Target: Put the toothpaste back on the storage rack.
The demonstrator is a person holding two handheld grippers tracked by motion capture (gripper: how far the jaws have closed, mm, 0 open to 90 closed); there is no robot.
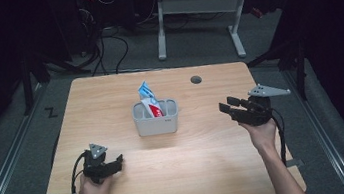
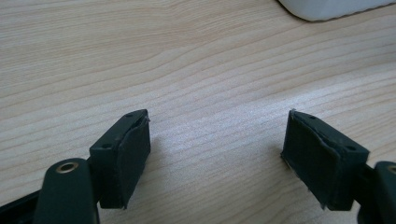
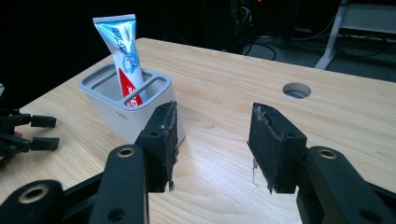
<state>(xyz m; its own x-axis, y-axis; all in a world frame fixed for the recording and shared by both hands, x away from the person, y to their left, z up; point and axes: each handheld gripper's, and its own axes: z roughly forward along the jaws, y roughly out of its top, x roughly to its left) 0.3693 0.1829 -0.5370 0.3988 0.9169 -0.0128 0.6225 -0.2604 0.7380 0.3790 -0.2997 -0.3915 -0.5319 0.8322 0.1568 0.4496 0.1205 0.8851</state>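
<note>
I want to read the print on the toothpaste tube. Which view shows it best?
The right gripper view: the toothpaste tube stands close and large in the white holder, its blue and red print facing the camera. The high view shows the tube small and far off. The left gripper view catches just a corner of the holder above bare table.

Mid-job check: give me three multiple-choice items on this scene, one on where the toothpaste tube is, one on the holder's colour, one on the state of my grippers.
1. Where is the toothpaste tube?
A. flat on the table
B. standing in the holder
C. in the right gripper

2. What colour is the holder?
A. light grey
B. red
C. black

3. How are the left gripper and right gripper?
A. both open, empty
B. both shut
C. left holds the tube

Key: 1 B, tube rises from a middle slot; 2 A, pale grey walls; 3 A, bare table shows between each pair of jaws.
</note>
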